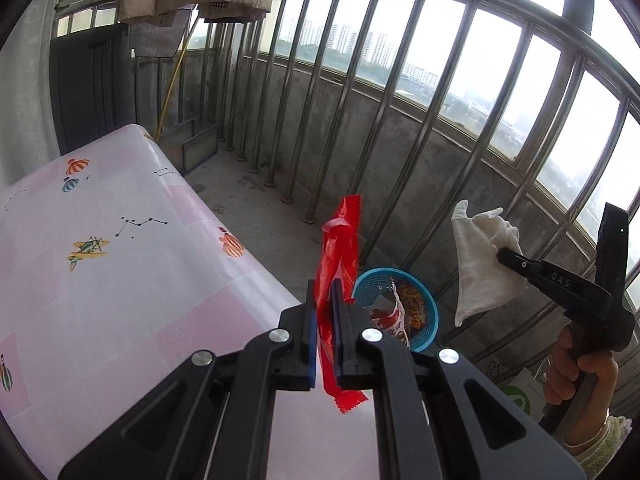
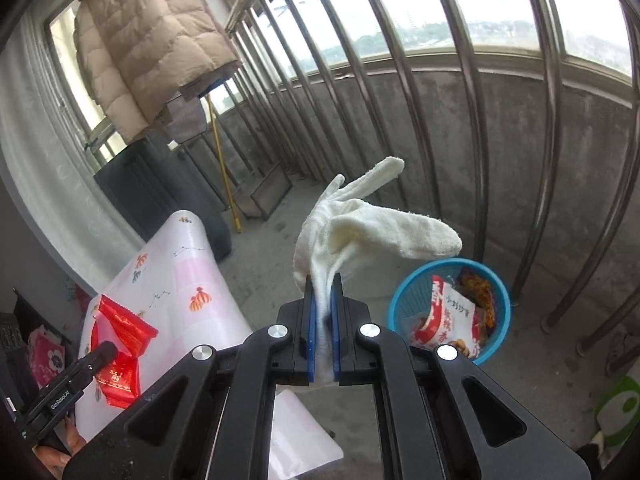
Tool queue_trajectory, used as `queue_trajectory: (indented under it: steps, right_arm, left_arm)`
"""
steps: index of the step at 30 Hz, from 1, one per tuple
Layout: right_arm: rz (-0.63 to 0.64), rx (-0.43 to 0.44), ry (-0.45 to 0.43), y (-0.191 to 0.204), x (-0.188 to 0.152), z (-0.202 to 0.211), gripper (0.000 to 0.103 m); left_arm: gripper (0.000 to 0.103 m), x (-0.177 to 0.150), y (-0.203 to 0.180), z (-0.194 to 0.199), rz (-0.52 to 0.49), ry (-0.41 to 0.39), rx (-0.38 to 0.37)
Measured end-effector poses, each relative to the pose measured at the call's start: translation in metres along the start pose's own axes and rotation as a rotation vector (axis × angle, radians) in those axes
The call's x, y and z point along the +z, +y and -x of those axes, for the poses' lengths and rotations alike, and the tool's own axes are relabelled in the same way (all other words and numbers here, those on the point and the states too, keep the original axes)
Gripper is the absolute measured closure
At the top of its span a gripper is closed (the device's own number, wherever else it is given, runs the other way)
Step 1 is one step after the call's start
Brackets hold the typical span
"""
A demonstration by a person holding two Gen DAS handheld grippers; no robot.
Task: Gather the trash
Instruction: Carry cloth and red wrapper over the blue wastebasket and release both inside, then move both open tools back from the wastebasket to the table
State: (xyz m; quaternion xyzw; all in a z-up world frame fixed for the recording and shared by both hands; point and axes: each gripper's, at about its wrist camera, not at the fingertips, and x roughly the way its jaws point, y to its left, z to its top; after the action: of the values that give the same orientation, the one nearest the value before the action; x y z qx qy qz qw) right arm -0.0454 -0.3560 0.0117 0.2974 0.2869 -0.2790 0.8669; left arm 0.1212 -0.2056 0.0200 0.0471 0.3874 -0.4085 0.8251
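Above blue basket | left claw clamps red wrapper | right claw clamps white glove

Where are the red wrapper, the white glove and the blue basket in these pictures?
red wrapper [image 1: 338,256]: left wrist view, upper part above the pads.
white glove [image 2: 404,232]: right wrist view, on the widest finger.
blue basket [image 2: 404,300]: right wrist view, on the left inner wall.

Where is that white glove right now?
The white glove hangs pinched in the right gripper, up in the air just left of the blue basket on the balcony floor, near the railing bars.
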Motion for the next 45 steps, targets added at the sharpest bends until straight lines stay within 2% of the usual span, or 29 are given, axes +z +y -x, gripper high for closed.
queue_trajectory:
  steps: [5, 10, 15, 16, 17, 18, 20, 22, 24, 30, 34, 37, 41, 43, 45]
  right_arm:
    - [-0.071, -0.137, 0.08, -0.049, -0.008, -0.044, 0.098]
    - [-0.094, -0.219, 0.134, -0.085, -0.008, -0.089, 0.098]
    - [-0.144, -0.28, 0.182, -0.12, -0.001, -0.139, 0.094]
    - [-0.147, -0.297, 0.194, -0.126, 0.0, -0.151, 0.094]
    - [-0.152, -0.297, 0.211, -0.132, -0.001, -0.163, 0.091]
    - [-0.159, -0.287, 0.237, -0.138, -0.004, -0.177, 0.077]
    - [-0.165, -0.295, 0.287, -0.147, -0.007, -0.198, 0.061]
    - [-0.184, -0.29, 0.288, -0.155, -0.01, -0.203, 0.06]
    - [-0.22, -0.264, 0.264, -0.162, -0.012, -0.198, 0.054]
    - [-0.286, -0.203, 0.159, -0.161, -0.005, -0.169, 0.053]
    - [-0.293, -0.163, 0.077, -0.149, 0.009, -0.141, 0.052]
    - [-0.251, -0.107, 0.007, -0.127, 0.023, -0.113, 0.048]
    - [-0.123, -0.01, -0.109, -0.075, 0.042, -0.063, 0.033]
    - [-0.044, 0.04, -0.168, -0.044, 0.048, -0.035, 0.025]
    - [0.05, 0.067, -0.226, -0.01, 0.049, -0.009, 0.013]
  left_arm:
    - [0.097, 0.02, -0.055, -0.091, -0.115, 0.169, -0.053]
    - [0.097, 0.022, -0.094, -0.187, -0.236, 0.321, -0.039]
    - [0.096, 0.023, -0.127, -0.268, -0.322, 0.41, -0.047]
    - [0.093, 0.023, -0.133, -0.284, -0.331, 0.426, -0.066]
    - [0.08, 0.023, -0.135, -0.297, -0.333, 0.438, -0.077]
    - [0.065, 0.022, -0.136, -0.308, -0.327, 0.442, -0.084]
    - [0.059, 0.023, -0.136, -0.322, -0.294, 0.428, -0.095]
    - [0.059, 0.027, -0.13, -0.326, -0.253, 0.428, -0.118]
    - [0.059, 0.031, -0.122, -0.321, -0.209, 0.418, -0.147]
    - [0.059, 0.051, -0.108, -0.286, -0.119, 0.337, -0.239]
    - [0.059, 0.064, -0.1, -0.24, -0.1, 0.254, -0.274]
    - [0.05, 0.07, -0.088, -0.191, -0.078, 0.166, -0.296]
    - [0.03, 0.072, -0.07, -0.11, -0.075, 0.028, -0.272]
    - [0.021, 0.067, -0.059, -0.067, -0.063, -0.044, -0.226]
    - [0.01, 0.059, -0.047, -0.025, -0.049, -0.111, -0.118]
